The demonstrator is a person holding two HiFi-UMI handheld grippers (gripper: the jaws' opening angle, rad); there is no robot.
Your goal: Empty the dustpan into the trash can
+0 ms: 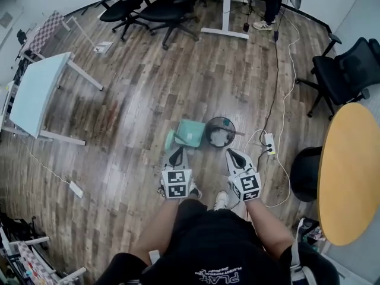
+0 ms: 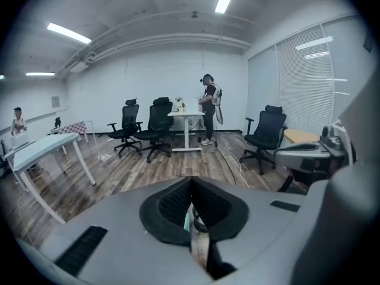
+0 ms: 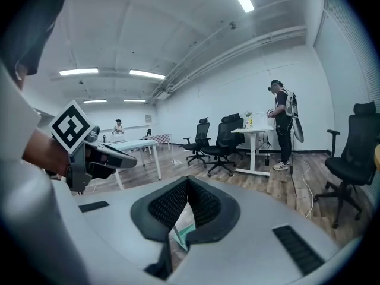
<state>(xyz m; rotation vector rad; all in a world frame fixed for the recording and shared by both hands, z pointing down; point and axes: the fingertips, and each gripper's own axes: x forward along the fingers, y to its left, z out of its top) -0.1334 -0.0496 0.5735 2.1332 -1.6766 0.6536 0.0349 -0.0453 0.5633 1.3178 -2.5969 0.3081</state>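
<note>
The teal dustpan (image 1: pixel 190 133) lies on the wood floor, touching the left side of the black mesh trash can (image 1: pixel 220 132), which holds something white. My left gripper (image 1: pixel 176 152) hovers just short of the dustpan, shut and empty. My right gripper (image 1: pixel 233 153) hangs near the can, also shut with nothing in it. In the left gripper view the left gripper (image 2: pixel 191 183) has its pads meeting, with a sliver of teal dustpan (image 2: pixel 187 221) below. In the right gripper view the right gripper (image 3: pixel 189 181) is shut too, and the dustpan (image 3: pixel 189 230) shows under the pads.
A white power strip (image 1: pixel 270 143) and its cables lie right of the can. A round yellow table (image 1: pixel 350 171) and a black stool (image 1: pixel 306 172) stand at the right. A light-blue table (image 1: pixel 35 91) is at the left, office chairs (image 1: pixel 160 5) stand far back, and a person (image 2: pixel 209 108) is at a desk.
</note>
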